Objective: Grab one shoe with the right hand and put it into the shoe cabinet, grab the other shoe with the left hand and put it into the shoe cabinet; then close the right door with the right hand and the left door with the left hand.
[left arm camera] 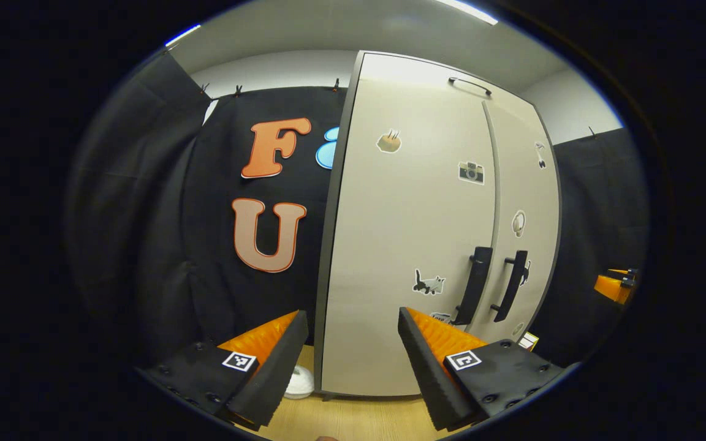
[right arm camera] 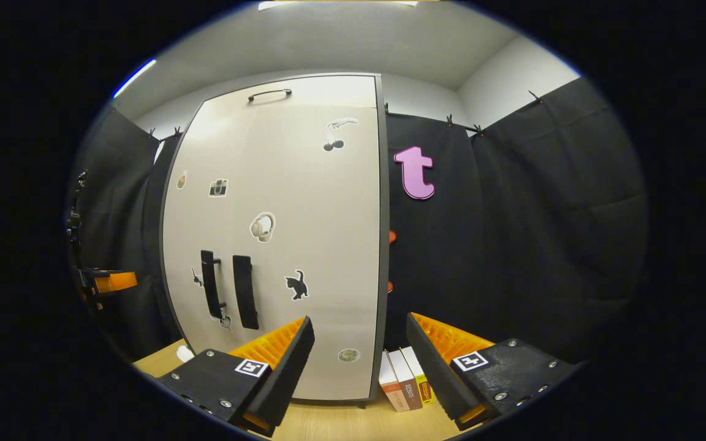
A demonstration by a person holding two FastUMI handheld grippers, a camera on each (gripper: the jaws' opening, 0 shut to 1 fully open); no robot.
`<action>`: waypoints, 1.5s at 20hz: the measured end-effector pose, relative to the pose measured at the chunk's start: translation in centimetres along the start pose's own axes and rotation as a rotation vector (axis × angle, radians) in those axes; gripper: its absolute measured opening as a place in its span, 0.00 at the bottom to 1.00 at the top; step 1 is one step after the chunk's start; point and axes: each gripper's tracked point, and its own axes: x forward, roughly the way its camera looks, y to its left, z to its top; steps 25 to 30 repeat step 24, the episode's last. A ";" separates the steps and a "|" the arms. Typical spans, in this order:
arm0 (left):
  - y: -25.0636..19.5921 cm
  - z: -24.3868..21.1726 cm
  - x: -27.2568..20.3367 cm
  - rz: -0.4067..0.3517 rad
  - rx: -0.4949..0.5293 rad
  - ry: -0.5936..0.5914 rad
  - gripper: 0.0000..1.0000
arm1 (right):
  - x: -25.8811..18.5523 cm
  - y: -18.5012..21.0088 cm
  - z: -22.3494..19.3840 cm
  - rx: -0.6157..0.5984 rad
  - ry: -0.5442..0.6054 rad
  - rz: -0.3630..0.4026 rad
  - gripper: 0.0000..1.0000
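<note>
We judged the job at its very end: both doors of the shoe cabinet (left arm camera: 414, 245) stood closed, the left door handle (left arm camera: 474, 285) and right door handle (left arm camera: 511, 285) side by side, so we took the shoes to be inside, though we could not see them. Nothing seemed left but to draw back. Our left claw (left arm camera: 353, 343) was held level before the left door, fingers apart and empty. Our right claw (right arm camera: 359, 349) faced the right door (right arm camera: 304, 245) likewise, parted, holding nothing, with books (right arm camera: 405, 380) on the worktop (right arm camera: 341, 422) just beside the cabinet.
</note>
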 end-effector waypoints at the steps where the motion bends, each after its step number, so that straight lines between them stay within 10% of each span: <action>1: 0.4 0.9 -1.0 -0.005 0.008 -0.004 0.96 | -0.8 0.3 0.6 -0.001 -0.006 -0.004 0.94; 9: 5.4 9.6 -8.3 0.011 -0.002 -0.070 0.96 | -6.5 0.3 5.2 0.003 -0.036 -0.020 0.94; 16: 14.3 15.4 -14.3 0.188 0.088 -0.160 0.96 | -8.9 -0.8 7.2 0.008 -0.042 -0.037 0.94; 30: 15.6 15.4 -16.7 0.201 0.064 -0.157 0.96 | -9.7 -1.4 8.8 0.040 -0.043 -0.042 0.94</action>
